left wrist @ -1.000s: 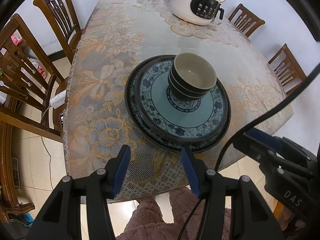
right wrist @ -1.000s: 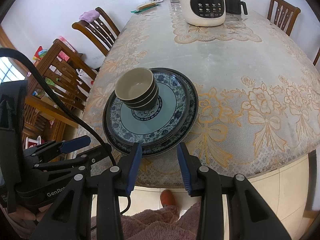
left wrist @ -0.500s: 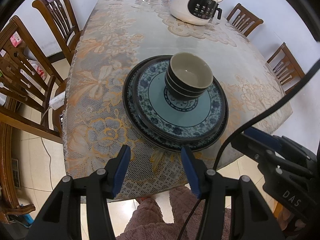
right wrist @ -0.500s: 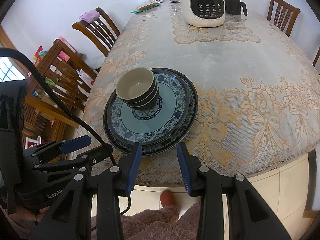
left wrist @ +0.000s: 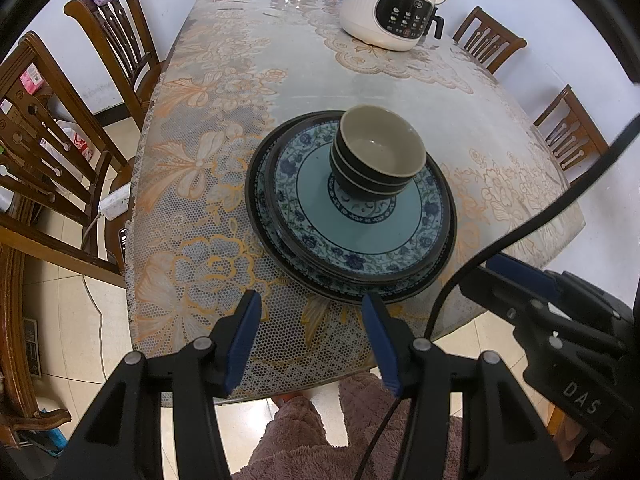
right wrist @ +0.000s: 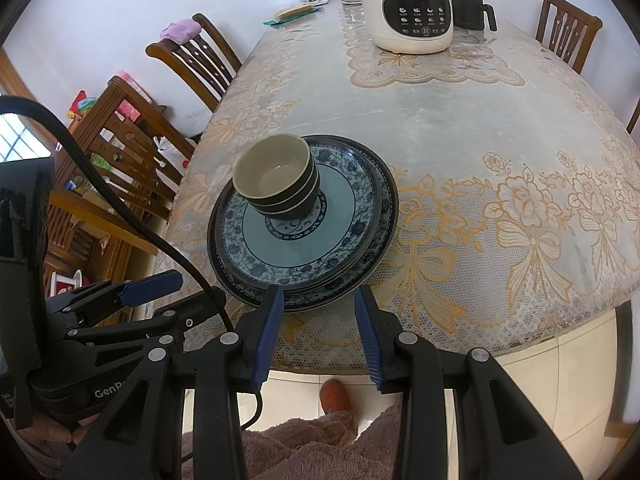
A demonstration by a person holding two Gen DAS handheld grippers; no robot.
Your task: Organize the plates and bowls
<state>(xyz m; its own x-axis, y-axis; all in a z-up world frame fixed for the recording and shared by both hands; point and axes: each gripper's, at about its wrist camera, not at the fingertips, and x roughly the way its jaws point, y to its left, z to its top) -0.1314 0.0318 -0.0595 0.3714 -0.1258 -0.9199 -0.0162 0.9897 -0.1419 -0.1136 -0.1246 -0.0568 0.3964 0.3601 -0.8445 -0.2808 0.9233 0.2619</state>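
Observation:
A stack of blue floral plates [left wrist: 304, 216] [right wrist: 344, 216] sits near the table's front edge. Three nested dark bowls with cream insides [left wrist: 376, 156] [right wrist: 276, 180] stand on the top plate. My left gripper [left wrist: 310, 304] hovers just in front of the plates' near rim, open, with nothing between its blue pads. My right gripper [right wrist: 318, 296] is also open and empty, its pads either side of the stack's near rim without touching it. Each gripper appears at the edge of the other's view, the right gripper [left wrist: 520, 276] and the left gripper [right wrist: 152, 280].
A cream electric kettle [left wrist: 394, 0] [right wrist: 412, 4] stands at the table's far end with small items behind it. Wooden chairs [left wrist: 116, 40] [right wrist: 192, 64] line both sides. The lace tablecloth [left wrist: 200, 184] hangs over the front edge, and a person's pink fleece legs [left wrist: 340, 432] are below.
The left wrist view shifts slightly, so the plate stack sits a touch further left and lower. Both grippers keep the same opening and nothing on the table has moved.

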